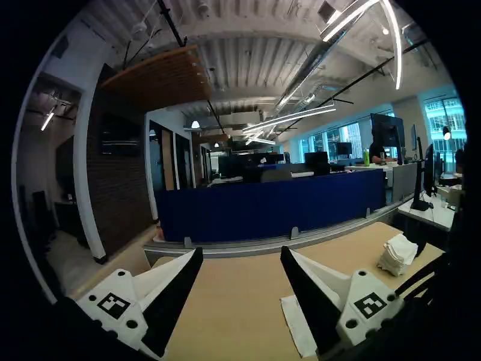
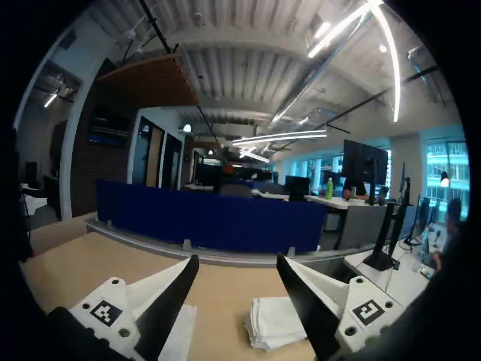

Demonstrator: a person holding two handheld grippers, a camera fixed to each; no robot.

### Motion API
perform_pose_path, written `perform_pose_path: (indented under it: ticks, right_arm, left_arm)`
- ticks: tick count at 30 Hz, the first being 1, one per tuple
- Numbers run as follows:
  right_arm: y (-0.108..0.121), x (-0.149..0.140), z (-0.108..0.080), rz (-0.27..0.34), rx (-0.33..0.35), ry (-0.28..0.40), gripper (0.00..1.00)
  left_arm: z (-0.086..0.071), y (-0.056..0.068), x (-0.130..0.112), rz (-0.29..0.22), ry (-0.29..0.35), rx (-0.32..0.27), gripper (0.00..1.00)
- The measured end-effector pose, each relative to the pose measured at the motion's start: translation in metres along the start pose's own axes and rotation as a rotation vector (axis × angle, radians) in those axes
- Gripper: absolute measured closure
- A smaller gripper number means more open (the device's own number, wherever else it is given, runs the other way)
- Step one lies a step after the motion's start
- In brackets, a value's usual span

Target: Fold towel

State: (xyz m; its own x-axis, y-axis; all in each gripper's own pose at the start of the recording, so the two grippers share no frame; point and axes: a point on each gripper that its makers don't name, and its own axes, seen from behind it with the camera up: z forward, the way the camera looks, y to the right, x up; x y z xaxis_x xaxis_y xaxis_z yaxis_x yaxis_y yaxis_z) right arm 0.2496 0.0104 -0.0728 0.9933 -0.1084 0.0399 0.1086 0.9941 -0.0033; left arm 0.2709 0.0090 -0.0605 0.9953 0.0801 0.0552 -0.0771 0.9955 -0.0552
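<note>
Left tongs (image 1: pixel 240 283): wide open, nothing between the fingers, nothing held. They hang above the bench (image 1: pixel 240 322) and point at the blue screen (image 1: pixel 270 207) along the bench's far edge.
- Left finger (image 1: pixel 171 298): over bare wood on the near side of the screen.
- Right finger (image 1: pixel 306 298): overlaps a white towel (image 1: pixel 293 322) that lies flat on the bench, well short of the screen. Cannot tell whether finger and cloth touch.
- Further right: a stack (image 1: pixel 398 253) of folded white towels on the bench, closer to the screen than the flat towel and apart from it.
- Beyond the screen, toward its right end: a green bottle (image 1: pixel 365 157) and a dark monitor (image 1: pixel 388 131).

Right tongs (image 2: pixel 236 289): wide open too, empty, nothing gripped. They hang above the bench (image 2: pixel 90 259) and face the screen (image 2: pixel 210 219).
- Left finger (image 2: pixel 171 301): overlaps the edge of the flat towel (image 2: pixel 183 334), which lies on the near side of the screen, well apart from it. Contact: cannot tell.
- Between the fingers: bare wood up to the screen's foot.
- Right finger (image 2: pixel 303 313): the stack (image 2: pixel 270 322) sits just beside it, partly hidden behind it, short of the screen.
- Beyond the screen's right end: the bottle (image 2: pixel 329 188) and the monitor (image 2: pixel 361 161).
</note>
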Motion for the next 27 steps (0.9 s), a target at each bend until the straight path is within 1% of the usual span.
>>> perform_pose_path:
  ticks: [2, 5, 11, 17, 20, 24, 27]
  right_arm:
    - [0.0, -0.001, 0.0, -0.001, -0.002, -0.002, 0.0]
    - [-0.005, -0.007, 0.0, 0.009, 0.006, -0.008, 0.0]
    - [-0.017, -0.018, 0.006, 0.015, 0.031, -0.027, 0.0]
    - [-0.02, -0.023, 0.016, 0.034, 0.032, -0.032, 0.0]
    - [-0.02, -0.023, 0.02, 0.036, 0.037, -0.031, 0.0]
    - [-0.021, -0.028, 0.025, 0.023, 0.056, -0.047, 0.0]
    - [-0.024, -0.034, 0.029, 0.006, 0.084, -0.069, 0.0]
  left_arm:
    - [-0.001, 0.002, 0.002, 0.007, 0.005, -0.006, 0.04]
    - [0.001, 0.006, -0.004, 0.005, 0.0, -0.017, 0.04]
    - [0.009, 0.014, -0.012, 0.006, -0.009, -0.035, 0.04]
    - [0.022, 0.012, -0.019, -0.013, -0.008, -0.032, 0.04]
    - [0.027, 0.011, -0.02, -0.015, -0.007, -0.036, 0.04]
    - [0.031, 0.015, -0.024, -0.004, -0.02, -0.059, 0.04]
    - [0.033, 0.023, -0.03, 0.009, -0.044, -0.098, 0.04]
